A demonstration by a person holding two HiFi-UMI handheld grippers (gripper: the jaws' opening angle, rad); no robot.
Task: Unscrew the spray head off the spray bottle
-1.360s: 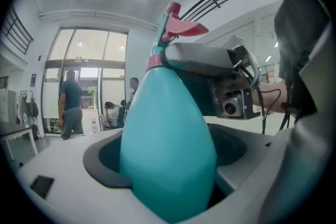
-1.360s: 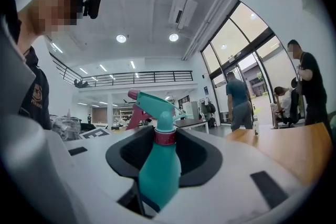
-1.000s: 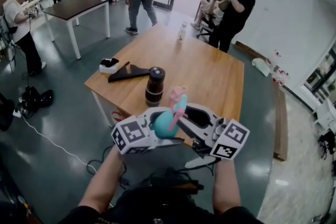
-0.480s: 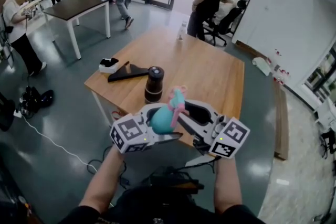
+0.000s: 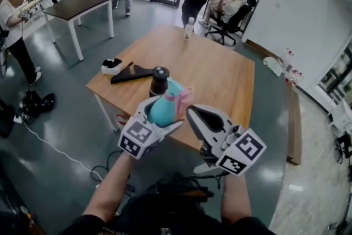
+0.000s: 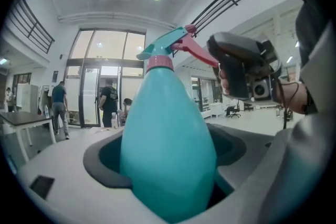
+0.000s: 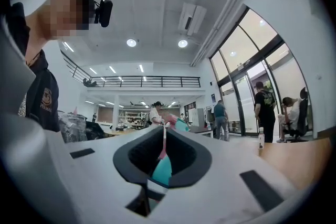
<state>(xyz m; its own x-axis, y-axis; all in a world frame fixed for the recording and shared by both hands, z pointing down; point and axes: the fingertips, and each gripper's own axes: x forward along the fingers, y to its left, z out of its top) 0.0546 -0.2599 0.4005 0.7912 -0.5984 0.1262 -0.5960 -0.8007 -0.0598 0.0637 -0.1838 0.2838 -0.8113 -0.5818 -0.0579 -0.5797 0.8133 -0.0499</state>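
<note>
— Left gripper point(image 5: 163, 114) has swung the teal spray bottle point(image 5: 160, 110) away from the right gripper point(image 5: 190, 111).
— Grips?
— Left jaws clamp the bottle's body above the wooden table's point(image 5: 220, 74) near edge, spray head point(image 5: 179, 97) still on. Right jaws just closed together, empty.

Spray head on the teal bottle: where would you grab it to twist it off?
Probably the pink collar under the spray head, approached from the right: it is round and bare, the trigger above juts out awkwardly, and the left gripper clamps the bottle below.

Table point(image 5: 220, 74) — flask point(image 5: 159, 81), perhaps; clear bottle point(image 5: 188, 28).
</note>
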